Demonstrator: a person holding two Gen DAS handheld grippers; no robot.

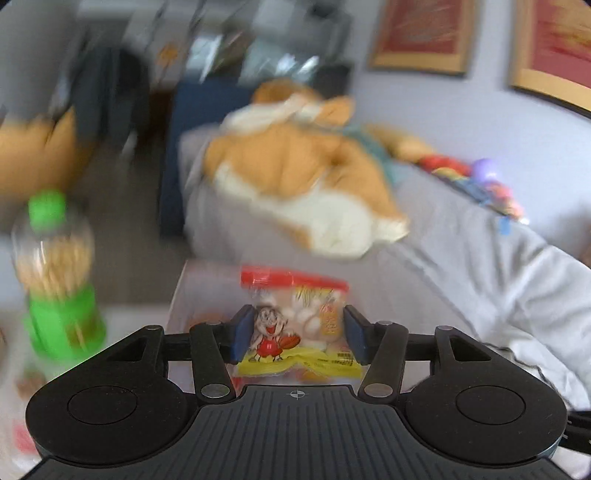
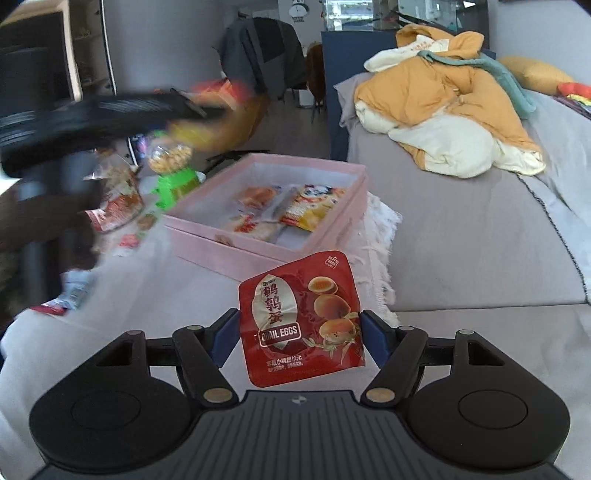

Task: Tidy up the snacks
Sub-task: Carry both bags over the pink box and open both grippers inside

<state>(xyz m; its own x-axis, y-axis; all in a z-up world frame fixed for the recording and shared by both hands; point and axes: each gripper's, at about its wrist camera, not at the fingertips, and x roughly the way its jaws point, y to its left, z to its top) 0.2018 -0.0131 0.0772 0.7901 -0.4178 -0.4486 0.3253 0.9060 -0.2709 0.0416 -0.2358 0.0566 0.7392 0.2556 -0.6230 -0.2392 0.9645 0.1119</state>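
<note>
Both grippers hold a snack packet near the pink box (image 2: 258,243).

The right gripper (image 2: 300,336), level and short of the box, clamps a glossy red square pouch (image 2: 301,321) printed "QUAIL EGGS" — the left gripper (image 1: 295,334), blurred, pinches a clear crinkly packet (image 1: 299,325) with a cartoon figure, red top and yellow base, above the box's near edge. Flat snack packets (image 2: 295,210) lie inside the box.

1. An orange and cream jacket (image 2: 443,122) lies crumpled on the far end of the grey bed (image 2: 480,240).
2. Two framed pictures (image 1: 421,35) hang on the far wall.
3. A dark coat (image 2: 264,51) hangs far left.
</note>
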